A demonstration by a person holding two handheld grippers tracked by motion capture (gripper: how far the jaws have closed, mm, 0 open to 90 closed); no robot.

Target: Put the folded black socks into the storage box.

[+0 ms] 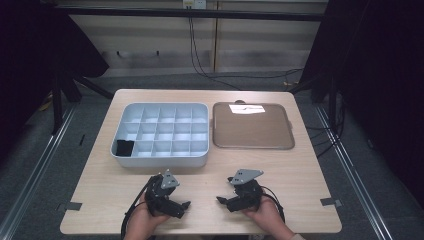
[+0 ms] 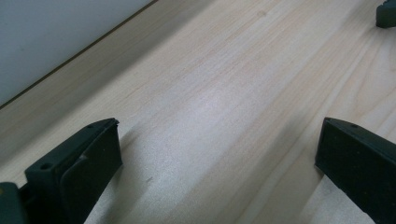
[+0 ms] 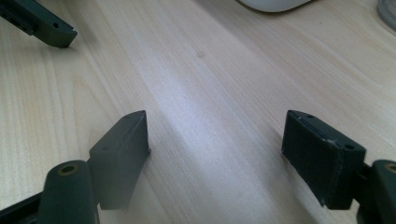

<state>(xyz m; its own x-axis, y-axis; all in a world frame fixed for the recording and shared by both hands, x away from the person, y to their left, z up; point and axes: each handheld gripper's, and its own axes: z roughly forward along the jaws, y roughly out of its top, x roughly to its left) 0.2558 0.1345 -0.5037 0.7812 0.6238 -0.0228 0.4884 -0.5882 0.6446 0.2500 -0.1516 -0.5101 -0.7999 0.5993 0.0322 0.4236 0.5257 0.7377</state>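
Both tongs rest low on the near edge of the tabletop (image 1: 210,175), each in one of the person's hands: the left tongs (image 1: 186,205) and the right tongs (image 1: 220,200) point inward toward each other, a short gap of bare wood between their tips. Both are released, jaws spread wide with nothing between them, as each gripper view shows plainly over pale wood grain. In the left gripper view the grey wall of the box (image 2: 46,37) fills the upper left corner, so that tool lies just beside it.

Judging by this, the work looks either barely begun or nearly finished; I cannot tell which. Nothing is held, and nothing loose lies near the tongs.

Farther off sits the pale grey compartment box (image 1: 160,159), a grid of small cells. One small black object (image 1: 124,147) sits in the near-left corner cell; its exact kind is too small to make out. Every other cell appears empty. To the right of the box, just beside it, lies a flat brown tray (image 1: 252,145) with a white paper slip (image 1: 246,108) at its far edge
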